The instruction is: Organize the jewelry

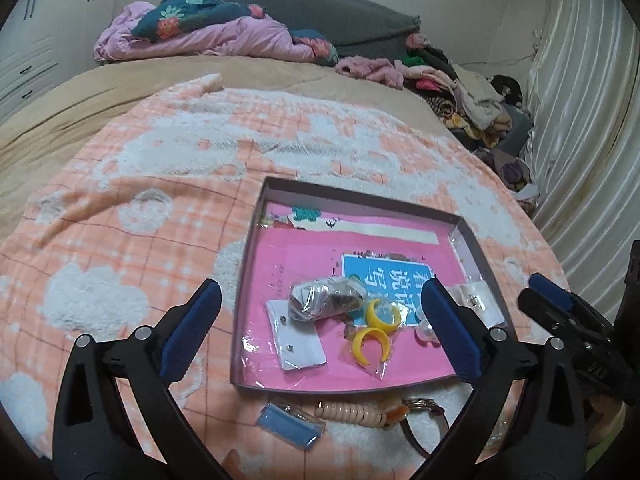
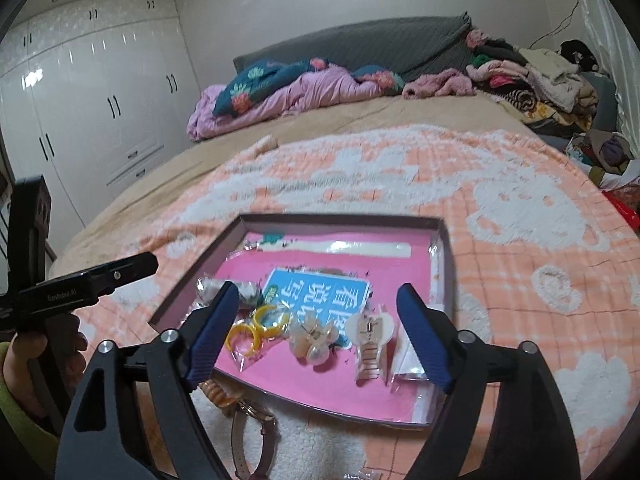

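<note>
**Jewelry lies in and beside the tray; both grippers stand empty**

Jewelry sits mostly in a shallow tray (image 1: pixel 256 264) with a pink floor, which rests on an orange-and-white blanket (image 1: pixel 120 208) spread over a bed. Inside the tray we note two yellow rings (image 1: pixel 374 334) in clear wrap, a crumpled clear packet (image 1: pixel 324 300), a white card (image 1: pixel 298 338), a pearly flower clip (image 2: pixel 314 340) and a pale claw clip (image 2: pixel 370 346). Outside its near edge lie a blue tag (image 1: pixel 290 422), a peach coil band (image 1: pixel 352 412) and a watch (image 2: pixel 256 436).

We find the left gripper (image 1: pixel 320 336) with its jaws spread wide and nothing between the pads. The right gripper (image 2: pixel 320 340) likewise stands wide apart above the tray, clasping nothing.
</note>
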Available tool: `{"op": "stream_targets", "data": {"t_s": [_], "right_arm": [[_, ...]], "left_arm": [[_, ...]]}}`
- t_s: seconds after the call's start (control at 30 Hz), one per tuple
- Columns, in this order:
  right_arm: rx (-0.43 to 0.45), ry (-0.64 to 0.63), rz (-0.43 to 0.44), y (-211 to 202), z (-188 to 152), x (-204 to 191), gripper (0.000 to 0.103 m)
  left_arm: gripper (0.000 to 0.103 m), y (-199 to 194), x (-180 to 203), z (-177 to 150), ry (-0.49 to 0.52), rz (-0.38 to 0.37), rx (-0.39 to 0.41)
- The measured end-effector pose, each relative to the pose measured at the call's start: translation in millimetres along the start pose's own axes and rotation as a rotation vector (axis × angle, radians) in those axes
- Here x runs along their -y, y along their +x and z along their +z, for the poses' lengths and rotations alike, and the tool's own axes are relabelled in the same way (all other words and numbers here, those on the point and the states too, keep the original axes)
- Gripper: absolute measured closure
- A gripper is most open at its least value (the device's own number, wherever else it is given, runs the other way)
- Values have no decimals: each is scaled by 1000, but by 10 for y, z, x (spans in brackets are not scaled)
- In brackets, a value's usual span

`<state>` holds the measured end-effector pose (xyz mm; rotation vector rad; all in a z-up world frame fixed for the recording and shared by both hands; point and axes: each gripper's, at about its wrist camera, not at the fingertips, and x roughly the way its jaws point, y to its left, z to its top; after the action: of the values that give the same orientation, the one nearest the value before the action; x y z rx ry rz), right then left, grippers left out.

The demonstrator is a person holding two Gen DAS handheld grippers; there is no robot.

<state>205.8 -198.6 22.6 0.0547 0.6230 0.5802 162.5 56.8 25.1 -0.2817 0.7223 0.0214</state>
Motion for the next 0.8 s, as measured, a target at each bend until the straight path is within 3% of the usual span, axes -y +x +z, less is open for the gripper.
{"op": "stream_targets", "data": {"t_s": [0.47,0.8], "right_arm": [[75,8,1,-430,68,-34,20],[97,-10,0,-661,45,-148,16]], "left_arm": [[9,-443,-35,-14,14,39,89],[9,-600,-57,-64,33,44,106]]}}
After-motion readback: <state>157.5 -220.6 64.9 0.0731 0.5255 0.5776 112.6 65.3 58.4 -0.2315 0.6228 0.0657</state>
